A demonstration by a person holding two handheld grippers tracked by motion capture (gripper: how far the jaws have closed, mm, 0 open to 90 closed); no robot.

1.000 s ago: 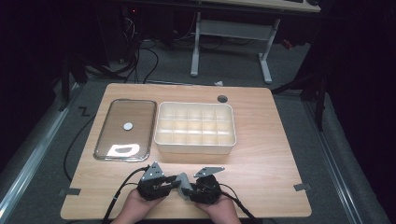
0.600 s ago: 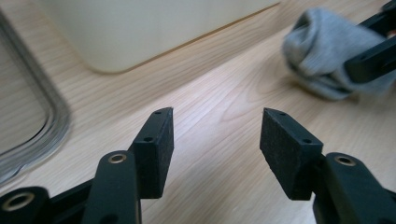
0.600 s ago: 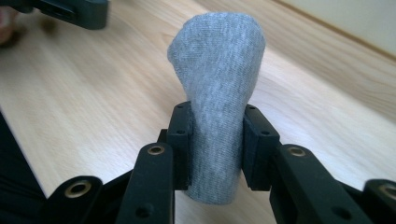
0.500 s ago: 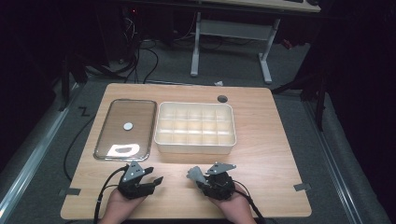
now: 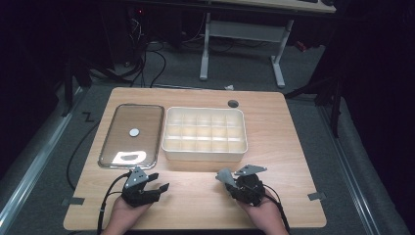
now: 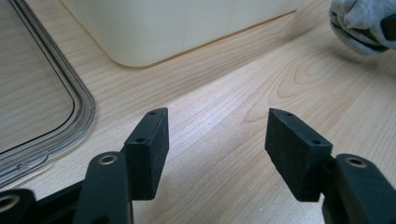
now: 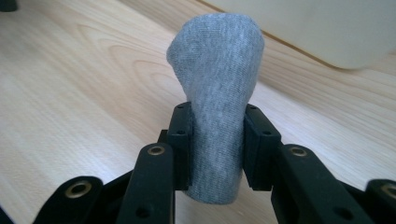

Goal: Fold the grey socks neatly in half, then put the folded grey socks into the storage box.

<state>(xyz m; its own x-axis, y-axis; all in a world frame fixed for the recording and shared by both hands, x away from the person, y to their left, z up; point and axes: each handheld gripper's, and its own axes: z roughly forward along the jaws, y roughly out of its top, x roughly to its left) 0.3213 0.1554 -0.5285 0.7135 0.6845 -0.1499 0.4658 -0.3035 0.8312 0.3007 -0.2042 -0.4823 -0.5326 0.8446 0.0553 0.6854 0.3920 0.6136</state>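
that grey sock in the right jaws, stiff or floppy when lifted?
Likely floppy: the grey sock is soft knit that pinches in where the right gripper squeezes it. Probably light. The rolled bundle keeps its shape, yet may sag or unroll.

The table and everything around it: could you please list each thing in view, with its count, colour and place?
Rolled sock: one, grey, clamped in the right gripper's jaws.
Divided bin: one, cream, centre of the table, compartments empty.
Clear lid: one, transparent with a white round spot, flat, left of the bin.
Table: one, light wood, with a dark round hole at the back.
Desk frame: one, white, on the floor behind.
Cables: several, black, back-left floor.
Left gripper: black, jaws just opened, nothing between them.
Right gripper: black, near edge.
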